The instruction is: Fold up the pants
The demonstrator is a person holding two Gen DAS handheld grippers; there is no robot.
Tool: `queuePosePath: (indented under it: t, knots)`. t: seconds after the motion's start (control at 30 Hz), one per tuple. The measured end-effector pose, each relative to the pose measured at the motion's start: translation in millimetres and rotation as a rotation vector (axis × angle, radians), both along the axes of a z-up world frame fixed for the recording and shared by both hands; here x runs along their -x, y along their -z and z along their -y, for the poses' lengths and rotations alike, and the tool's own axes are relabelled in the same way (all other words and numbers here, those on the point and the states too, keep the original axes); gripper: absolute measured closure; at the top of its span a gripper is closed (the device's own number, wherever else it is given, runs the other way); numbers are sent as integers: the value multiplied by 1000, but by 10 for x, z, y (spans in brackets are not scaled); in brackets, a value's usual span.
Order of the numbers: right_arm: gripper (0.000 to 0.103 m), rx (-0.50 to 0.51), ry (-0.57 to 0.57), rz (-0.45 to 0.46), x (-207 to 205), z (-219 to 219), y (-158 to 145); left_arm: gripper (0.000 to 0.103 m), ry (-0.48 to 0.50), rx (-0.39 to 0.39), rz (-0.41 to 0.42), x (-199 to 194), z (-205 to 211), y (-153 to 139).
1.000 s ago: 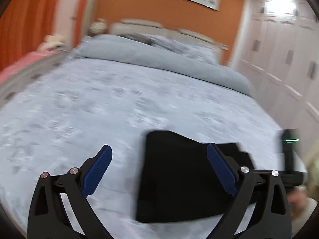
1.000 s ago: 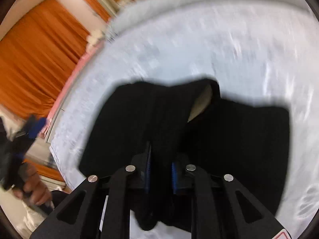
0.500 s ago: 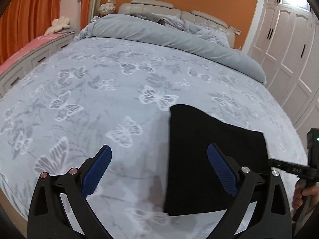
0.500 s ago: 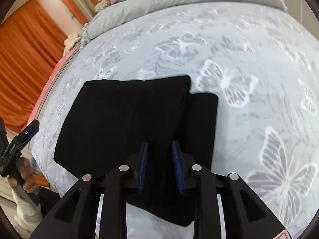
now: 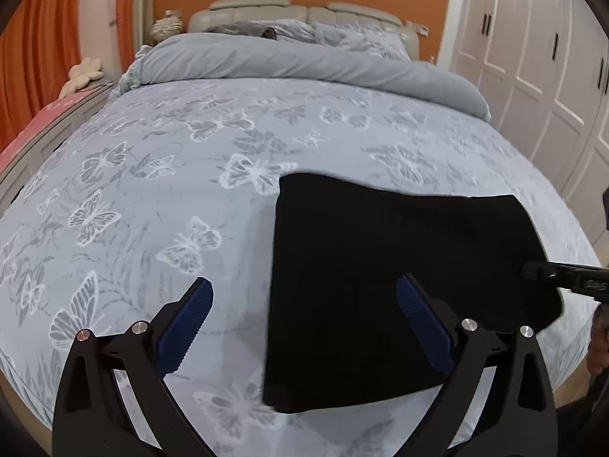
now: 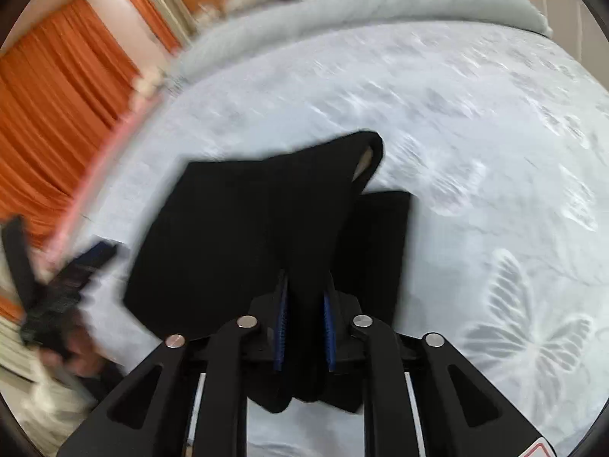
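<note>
Pants seemingly lifted by right claw; blurred.

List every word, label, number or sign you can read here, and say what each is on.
No readable text anywhere.
Red-edged sticker on the right hand-held gripper: cut off, unreadable.
Marking on that gripper's body, left wrist view: too small to read.
Pants and bedspread: no text.

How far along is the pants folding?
Mostly done: the black pants already lie as a compact rectangle on the butterfly bedspread. In hand: the right gripper pinches their near edge, one corner lifted. Left: laying that flat and letting go. The left gripper hovers open.
</note>
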State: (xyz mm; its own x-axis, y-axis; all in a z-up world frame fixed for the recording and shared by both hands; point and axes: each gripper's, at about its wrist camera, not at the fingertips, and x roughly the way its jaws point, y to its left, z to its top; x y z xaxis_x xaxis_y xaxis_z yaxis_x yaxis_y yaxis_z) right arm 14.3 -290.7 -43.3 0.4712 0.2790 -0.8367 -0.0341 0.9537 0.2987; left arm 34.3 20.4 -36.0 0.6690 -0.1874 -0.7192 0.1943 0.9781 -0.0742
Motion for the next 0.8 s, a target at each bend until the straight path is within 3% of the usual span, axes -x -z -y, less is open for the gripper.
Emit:
queuePosePath:
  t: [0.03,0.1,0.17,0.2,0.23,0.3,0.37,0.43,0.47,0.5,0.53,0.6,0.67,0.73,0.8]
  knots:
    - [73,56,6,-81,-77,8,225,7,6,-9,-14,-14,18,46]
    - [69,0,36,-55,-75,29,224,7,7,-26,-47,-52,18,120]
    - [52,11,45,-24,-2,53,87,7,-5,-14,-78,-77,-56,160]
    - [34,45,70,16,83,91,3,7,-21,23,-98,-92,-138,169]
    - [28,62,84,32,117,100,-35,7,-29,58,-117,-110,-206,178]
    - [26,43,103,27,135,164,-8,7,-48,161,-195,-178,-378,277]
    - [26,-59,110,-46,59,242,170,7,-50,212,-291,-266,-442,455]
    - [27,-141,109,-138,-61,259,424,7,-45,325,-406,-363,-491,688]
    - [30,-173,111,-150,-83,253,522,15,-39,381,-455,-402,-500,778]
    - [46,-207,109,-136,-102,233,576,24,-33,411,-478,-425,-497,824]
    - [60,-209,96,-121,-123,173,574,57,2,443,-478,-439,-472,809]
    - [66,-201,61,-58,-98,93,309,64,7,451,-461,-412,-484,678]
    - [68,-257,1,30,10,34,-25,68,35,489,-416,-304,-550,449]
    - [66,-250,-66,88,177,-50,-274,67,65,464,-361,-102,-621,176]
    - [59,-192,-88,54,251,-69,-204,58,69,423,-337,29,-689,138]
